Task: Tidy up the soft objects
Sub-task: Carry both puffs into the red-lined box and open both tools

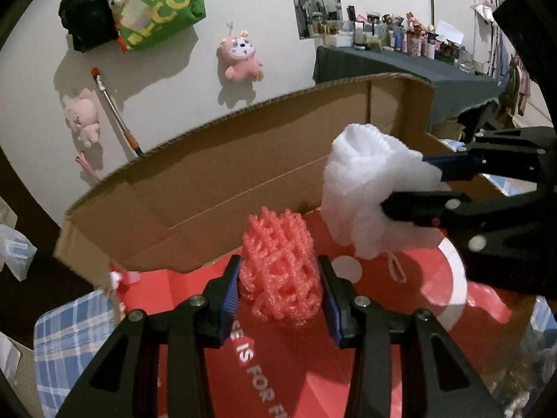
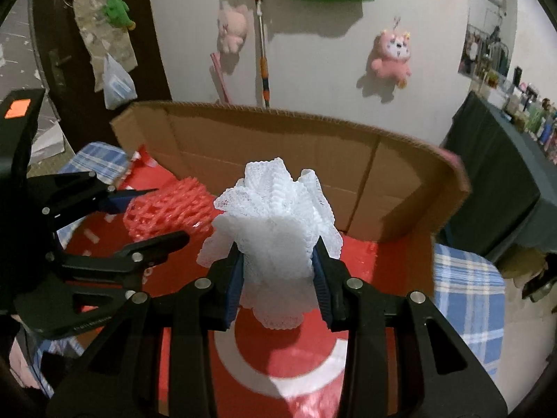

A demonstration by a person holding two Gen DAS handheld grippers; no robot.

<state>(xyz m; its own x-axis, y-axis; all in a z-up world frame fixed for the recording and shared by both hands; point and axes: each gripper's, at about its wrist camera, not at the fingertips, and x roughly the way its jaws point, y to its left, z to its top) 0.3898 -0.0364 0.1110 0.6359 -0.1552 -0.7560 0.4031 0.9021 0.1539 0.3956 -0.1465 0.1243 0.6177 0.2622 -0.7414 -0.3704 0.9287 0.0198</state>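
Note:
My left gripper (image 1: 280, 292) is shut on a pink foam net (image 1: 278, 268), whose mesh bulges out between the blue pads. My right gripper (image 2: 276, 285) is shut on a white foam net (image 2: 278, 240), bunched and frilly. Each shows in the other's view: the right gripper (image 1: 407, 188) with the white net (image 1: 365, 195) at the right, the left gripper (image 2: 153, 216) with the pink net (image 2: 170, 212) at the left. Both nets hang over the red sheet (image 1: 303, 365) that lines an open cardboard box (image 1: 209, 174); that sheet (image 2: 365, 271) and box (image 2: 313, 160) also show in the right wrist view.
The box's tall back wall (image 2: 400, 181) stands just beyond both nets. A blue checked cloth (image 2: 466, 303) lies under the box. Plush toys (image 1: 240, 55), a green bag (image 1: 160, 3) and a brush hang on the white wall. A dark-covered table (image 1: 417, 69) with bottles stands at the right.

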